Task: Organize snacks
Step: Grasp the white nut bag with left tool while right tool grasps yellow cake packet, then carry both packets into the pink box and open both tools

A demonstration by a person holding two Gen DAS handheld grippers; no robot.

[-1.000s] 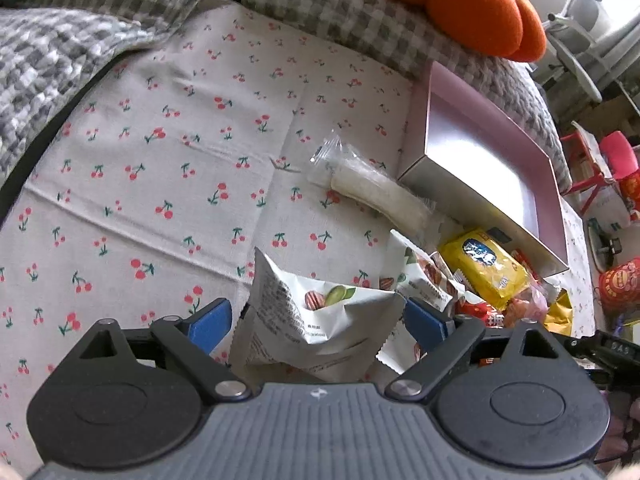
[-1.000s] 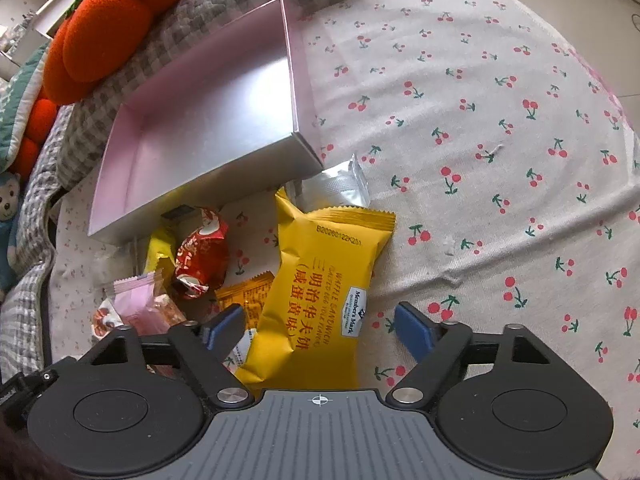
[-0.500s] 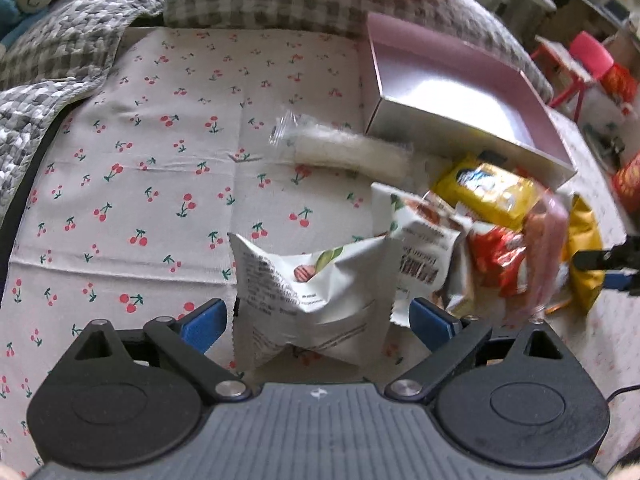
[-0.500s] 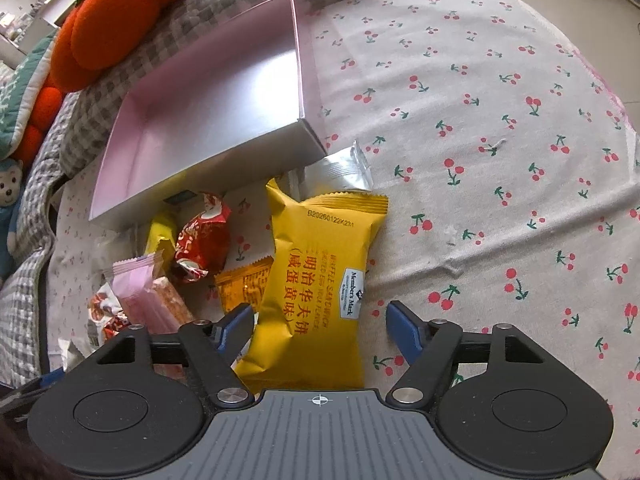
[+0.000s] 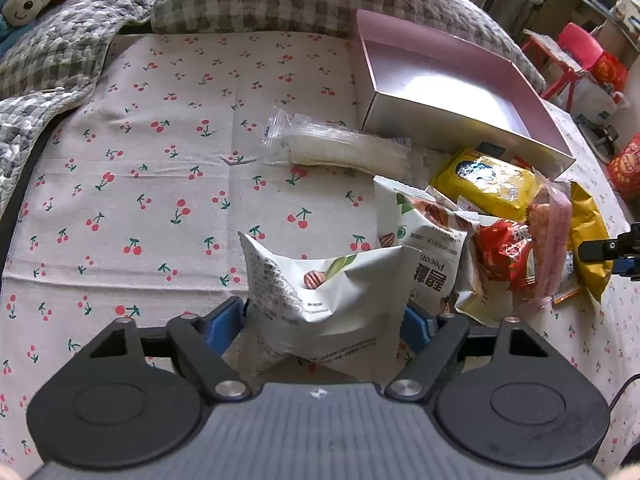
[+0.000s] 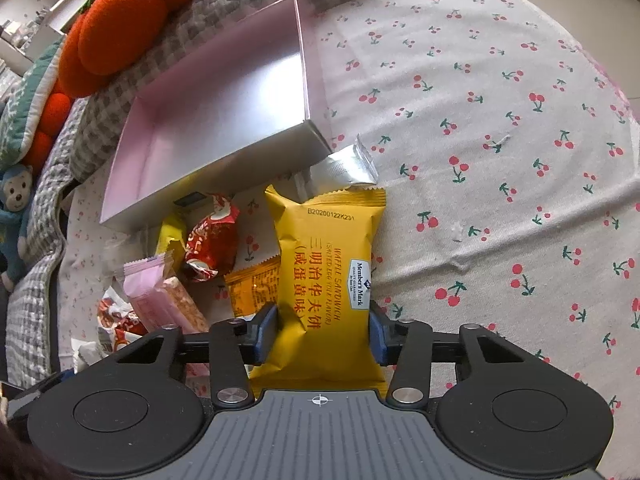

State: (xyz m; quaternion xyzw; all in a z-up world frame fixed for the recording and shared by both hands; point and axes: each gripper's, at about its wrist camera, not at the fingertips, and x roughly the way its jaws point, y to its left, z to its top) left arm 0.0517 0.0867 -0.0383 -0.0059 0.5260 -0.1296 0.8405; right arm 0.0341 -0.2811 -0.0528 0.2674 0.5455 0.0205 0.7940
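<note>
A crumpled white nut packet (image 5: pixel 320 280) stands between the blue pads of my left gripper (image 5: pixel 322 320). Its jaws are closing and both pads touch the packet's sides. In the right wrist view a yellow waffle sandwich packet (image 6: pixel 328 256) lies lengthwise in my right gripper (image 6: pixel 322 334). Those jaws are closing too and pinch its lower end. An open, empty pink box (image 5: pixel 440 120) sits beyond the snack pile, and the right wrist view shows the pink box (image 6: pixel 224 92) at upper left.
Loose snacks lie before the box: a pecan packet (image 5: pixel 424 248), a yellow packet (image 5: pixel 484 184), a red sweet (image 6: pixel 212 240), a pink bar (image 6: pixel 160 292), a clear-wrapped white bar (image 5: pixel 340 150), a silver sachet (image 6: pixel 344 168). The cherry-print cloth (image 6: pixel 500 160) spreads right. An orange cushion (image 6: pixel 116 36) lies behind.
Both pairs of jaws have come inward onto their packets. The left gripper has rolled, so the box now looks more level. The right gripper has stayed in place.
</note>
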